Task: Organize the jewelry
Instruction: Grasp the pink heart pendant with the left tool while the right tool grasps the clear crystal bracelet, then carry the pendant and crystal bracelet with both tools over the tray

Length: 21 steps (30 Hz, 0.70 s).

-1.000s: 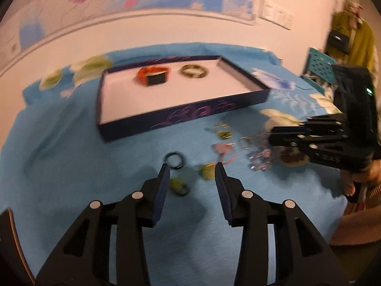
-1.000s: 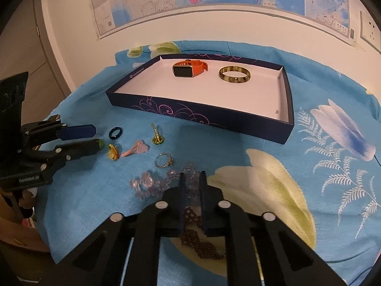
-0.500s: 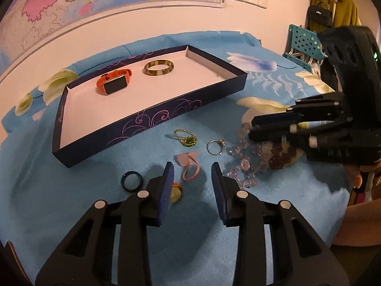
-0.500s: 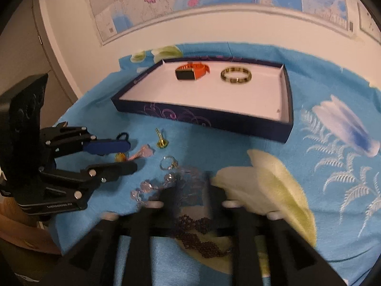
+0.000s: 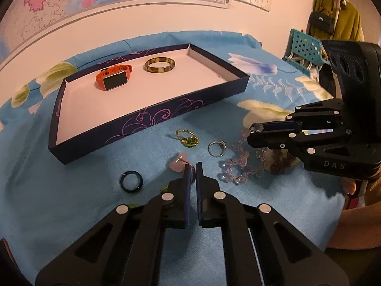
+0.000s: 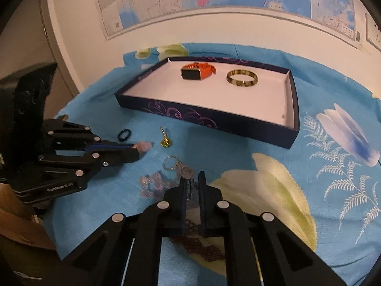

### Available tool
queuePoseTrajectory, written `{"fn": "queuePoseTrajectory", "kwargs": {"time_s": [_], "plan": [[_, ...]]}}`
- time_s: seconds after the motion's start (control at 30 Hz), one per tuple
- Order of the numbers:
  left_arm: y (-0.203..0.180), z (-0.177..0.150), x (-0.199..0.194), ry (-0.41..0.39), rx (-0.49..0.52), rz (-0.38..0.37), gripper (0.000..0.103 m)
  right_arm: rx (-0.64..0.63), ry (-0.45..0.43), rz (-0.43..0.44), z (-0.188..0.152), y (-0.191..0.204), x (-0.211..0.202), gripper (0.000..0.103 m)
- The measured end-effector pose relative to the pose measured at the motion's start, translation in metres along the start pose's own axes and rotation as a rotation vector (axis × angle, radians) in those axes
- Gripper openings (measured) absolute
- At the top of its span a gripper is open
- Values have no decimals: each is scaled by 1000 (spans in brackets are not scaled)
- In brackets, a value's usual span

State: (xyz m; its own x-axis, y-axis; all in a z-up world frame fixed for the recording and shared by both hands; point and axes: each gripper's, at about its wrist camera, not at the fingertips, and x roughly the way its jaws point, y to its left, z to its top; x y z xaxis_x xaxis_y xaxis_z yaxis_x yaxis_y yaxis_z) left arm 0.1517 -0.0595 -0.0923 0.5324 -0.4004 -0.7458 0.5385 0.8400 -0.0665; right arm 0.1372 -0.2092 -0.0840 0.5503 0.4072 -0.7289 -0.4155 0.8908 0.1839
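Tray (image 5: pixel 152 121), dark blue with a white floor, on the blue flowered cloth (image 5: pixel 71 202): we count two pieces filed in it, the orange watch (image 5: pixel 114 79) and the mottled bangle (image 5: pixel 160 64), side by side toward the far wall. The rest of the floor is bare, so we judge the sorting well short of half done. Loose on the cloth in front of the tray: a dark ring (image 5: pixel 131 181), a gold beaded ring with a green stone (image 5: pixel 188 138), a silver ring (image 5: pixel 216 148), a clear-pink bead bracelet (image 5: pixel 240 166), a dark bead strand (image 6: pixel 200 245), and a pink charm (image 5: pixel 178 164). Our left gripper (image 5: pixel 193 166) has just closed, its jaws near together on the thin end of the pink charm. Our right gripper (image 6: pixel 191 178) has opened and closed again; its jaws now pinch the bead bracelet. The left wrist view shows one bead of that bracelet raised at the right gripper's tip, plus a yellow-green piece (image 5: pixel 132 205) half hidden beside our own gripper. The right wrist view alone shows the dark strand in full under the gripper, and the charm at the left gripper's tip.
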Motion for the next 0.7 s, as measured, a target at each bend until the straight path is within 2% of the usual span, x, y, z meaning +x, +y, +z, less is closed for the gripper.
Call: {"fn": "queuePoseTrajectory", "kwargs": {"time_s": [0.43,0.7], "plan": [[13,12,-34,-100,-37,-28,4,-5,-115,28,30,3,-36,8],[29,31,-45,-147,-49,3,4,-4,-181,9,59,-6,-47,8]]}}
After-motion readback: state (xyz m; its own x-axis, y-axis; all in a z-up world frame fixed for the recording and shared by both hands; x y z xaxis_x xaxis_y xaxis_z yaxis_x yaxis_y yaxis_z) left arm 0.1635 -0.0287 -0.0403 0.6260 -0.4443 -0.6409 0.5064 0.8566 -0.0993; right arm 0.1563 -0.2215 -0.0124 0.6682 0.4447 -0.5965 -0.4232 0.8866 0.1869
